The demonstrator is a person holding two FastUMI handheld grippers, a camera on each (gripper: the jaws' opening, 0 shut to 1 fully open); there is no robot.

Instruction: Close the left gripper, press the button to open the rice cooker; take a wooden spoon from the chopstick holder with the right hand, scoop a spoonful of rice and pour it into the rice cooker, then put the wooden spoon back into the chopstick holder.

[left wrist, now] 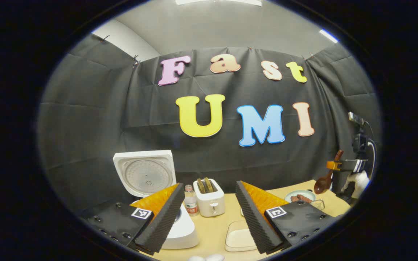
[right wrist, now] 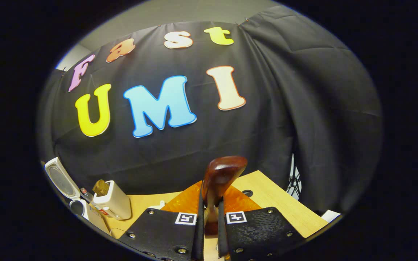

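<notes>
The right tool (right wrist: pixel 210 224) is clamped narrow on the spoon (right wrist: pixel 220 181) by its handle, bowl lifted above the tabletop (right wrist: pixel 278 203). The spoon looks light, stiff and smooth, so a grip on the handle suits it but could slip. The left tool (left wrist: pixel 209 214) gapes wide, holding nothing, near the cooker (left wrist: pixel 147 177), whose lid stands open.
</notes>
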